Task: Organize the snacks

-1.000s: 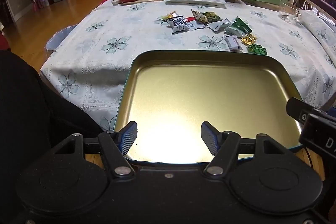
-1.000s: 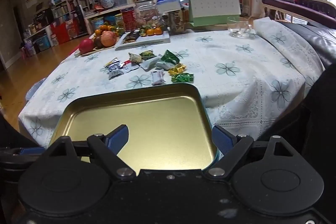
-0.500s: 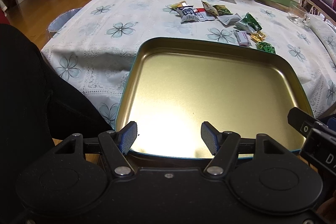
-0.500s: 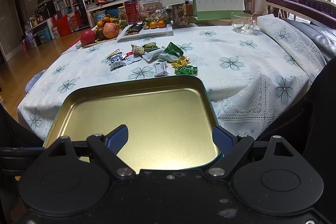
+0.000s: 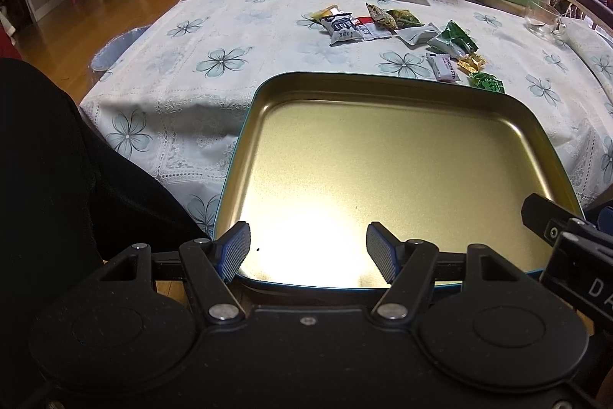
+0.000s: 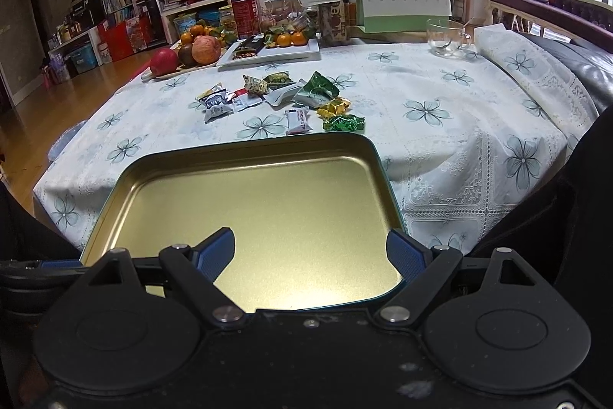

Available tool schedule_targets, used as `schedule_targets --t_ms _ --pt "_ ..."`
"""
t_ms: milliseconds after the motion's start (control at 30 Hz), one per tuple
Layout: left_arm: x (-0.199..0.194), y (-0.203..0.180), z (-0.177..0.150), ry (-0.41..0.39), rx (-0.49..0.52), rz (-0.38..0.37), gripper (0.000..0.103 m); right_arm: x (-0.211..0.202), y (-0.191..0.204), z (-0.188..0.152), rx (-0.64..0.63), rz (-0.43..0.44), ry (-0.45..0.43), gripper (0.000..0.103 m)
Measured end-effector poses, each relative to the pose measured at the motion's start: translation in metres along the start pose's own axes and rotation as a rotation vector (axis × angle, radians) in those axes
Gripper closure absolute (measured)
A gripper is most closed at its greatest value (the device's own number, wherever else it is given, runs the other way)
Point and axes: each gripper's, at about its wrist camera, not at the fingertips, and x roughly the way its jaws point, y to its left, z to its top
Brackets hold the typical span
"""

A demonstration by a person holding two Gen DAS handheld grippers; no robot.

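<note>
Snacks loose, tin bare!
Wrapped snacks [image 6: 281, 100] lie scattered flat on the flowered surface [image 6: 440, 140], just beyond the far rim of the shallow gold tin tray [image 6: 245, 156].

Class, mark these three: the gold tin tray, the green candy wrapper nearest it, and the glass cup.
gold tin tray [image 6: 245, 217], right wrist view, bare floor.
green candy wrapper [image 6: 343, 122], right wrist view, middle.
glass cup [image 6: 446, 37], right wrist view, side wall.
</note>
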Motion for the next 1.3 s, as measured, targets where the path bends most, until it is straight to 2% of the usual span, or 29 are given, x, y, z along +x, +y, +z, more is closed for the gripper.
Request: schedule_targets --t_ms 667,900,1000,1167,1300 --pt "-0.001 -0.003 -0.001 -0.005 0.023 0.005 0.034 0.003 0.000 -0.001 -0.003 -0.015 -0.010 0.015" --pt "-0.009 -0.011 -0.002 -0.034 0.076 0.022 0.033 -0.001 -0.002 -0.004 0.052 -0.041 -0.056 0.016" --pt "-0.013 -0.014 -0.002 -0.038 0.089 0.033 0.033 -0.001 0.000 -0.002 0.031 -0.045 -0.052 0.016" --pt "-0.014 -0.012 0.006 0.021 0.073 0.008 0.034 0.000 0.003 0.004 -0.018 -0.023 -0.026 0.019" --pt "-0.010 -0.009 0.019 0.095 0.069 -0.008 0.034 0.008 0.004 0.017 -0.051 0.022 0.031 0.019"
